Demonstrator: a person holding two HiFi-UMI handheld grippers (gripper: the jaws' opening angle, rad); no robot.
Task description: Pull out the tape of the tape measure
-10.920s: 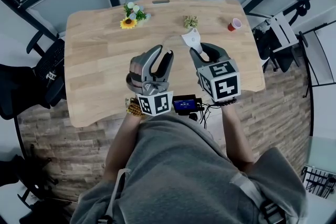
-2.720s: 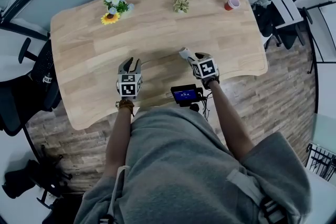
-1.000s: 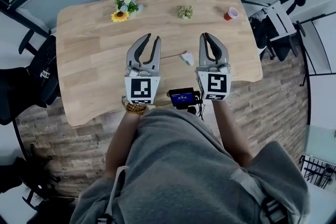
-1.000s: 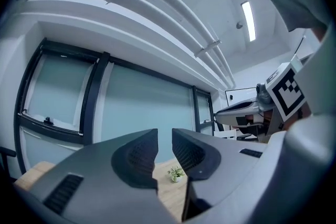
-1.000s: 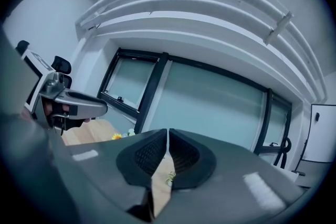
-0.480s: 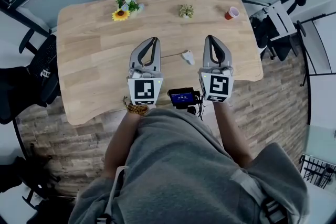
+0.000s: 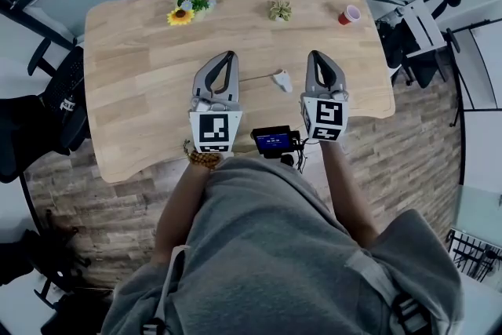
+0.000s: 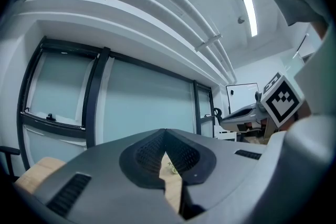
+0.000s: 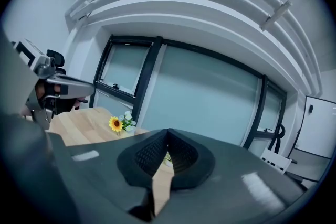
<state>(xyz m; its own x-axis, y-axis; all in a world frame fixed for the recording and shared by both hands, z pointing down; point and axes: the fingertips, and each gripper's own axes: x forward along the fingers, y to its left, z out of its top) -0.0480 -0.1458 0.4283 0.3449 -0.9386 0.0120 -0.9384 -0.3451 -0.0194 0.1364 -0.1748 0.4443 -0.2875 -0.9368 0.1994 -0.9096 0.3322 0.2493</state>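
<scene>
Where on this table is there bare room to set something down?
Bare: the table left of the left gripper, below the flowers; and the strip from plant and cup to the right gripper. Crowded: between the grippers, where the tape measure lies.

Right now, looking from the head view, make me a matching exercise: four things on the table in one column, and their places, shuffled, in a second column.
Things:
1. sunflower bouquet
2. red cup
3. tape measure
4. small green plant

Places:
A. far edge of the table, right corner
B. nearer the person than the other three
C. far edge, left
D. far edge, middle

Pairs: 1-C, 2-A, 3-B, 4-D
</scene>
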